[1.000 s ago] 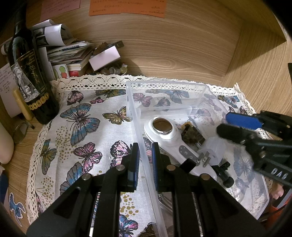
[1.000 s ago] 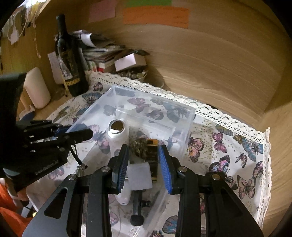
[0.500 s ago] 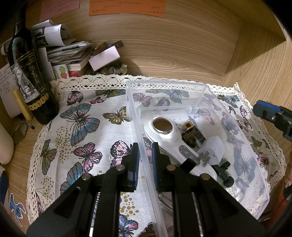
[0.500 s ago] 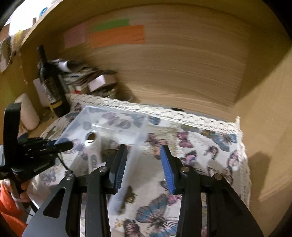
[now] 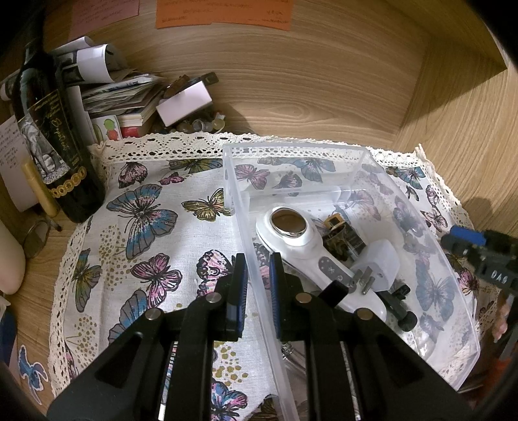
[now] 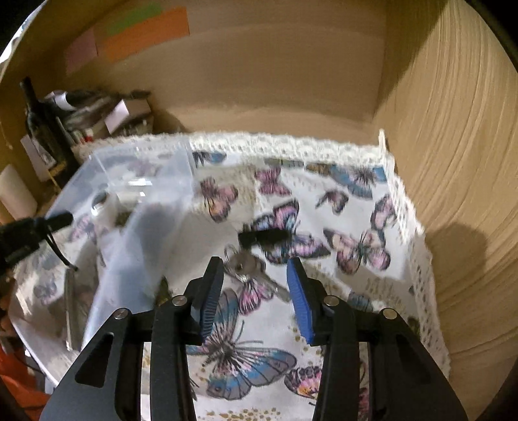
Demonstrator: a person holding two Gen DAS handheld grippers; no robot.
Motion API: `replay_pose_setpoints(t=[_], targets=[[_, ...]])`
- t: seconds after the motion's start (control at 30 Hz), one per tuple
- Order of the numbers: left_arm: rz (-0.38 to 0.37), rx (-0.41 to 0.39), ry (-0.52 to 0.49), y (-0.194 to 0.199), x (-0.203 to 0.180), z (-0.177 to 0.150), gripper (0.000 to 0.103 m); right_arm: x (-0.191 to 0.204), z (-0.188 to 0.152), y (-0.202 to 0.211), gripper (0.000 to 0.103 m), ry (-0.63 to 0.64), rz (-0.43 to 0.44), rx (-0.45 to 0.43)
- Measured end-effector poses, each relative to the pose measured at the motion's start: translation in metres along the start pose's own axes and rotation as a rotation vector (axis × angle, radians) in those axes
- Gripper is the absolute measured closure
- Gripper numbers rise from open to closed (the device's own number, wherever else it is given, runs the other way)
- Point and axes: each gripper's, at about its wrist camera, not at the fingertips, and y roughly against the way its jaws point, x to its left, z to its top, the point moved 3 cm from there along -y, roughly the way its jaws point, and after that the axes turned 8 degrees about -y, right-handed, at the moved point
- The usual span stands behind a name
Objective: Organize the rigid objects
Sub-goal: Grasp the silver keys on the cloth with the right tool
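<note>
Light wood-grain back wall [image 5: 323,81] meets matching side wall [image 5: 459,123] in a corner; orange paper notes [image 5: 223,13] stuck up top; warm dim light.

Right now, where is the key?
In the right wrist view, the key lies on the butterfly cloth, right of the clear bin, beside a small black object.

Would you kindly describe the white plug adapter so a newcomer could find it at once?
Start at the clear plastic bin on the butterfly tablecloth. The white plug adapter lies inside, against the long white handheld device with the oval metal head. It alone is a small white block with bare metal prongs.
</note>
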Motion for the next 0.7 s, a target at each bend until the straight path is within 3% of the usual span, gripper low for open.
replay_pose_setpoints(t=[0.3, 0.57, 0.7], targets=[[-0.004, 0.004, 0.004, -0.002, 0.001, -0.001, 0.09, 0.01, -0.005, -0.035, 0.064, 0.031, 0.018, 0.096], [-0.004, 0.004, 0.004, -0.002, 0.001, -0.001, 0.09, 0.014, 0.0, -0.056, 0.065, 0.062, -0.026, 0.109], [-0.003, 0.003, 0.003, -0.002, 0.0, -0.001, 0.09, 0.013, 0.002, -0.056, 0.077, 0.063, -0.019, 0.094]])
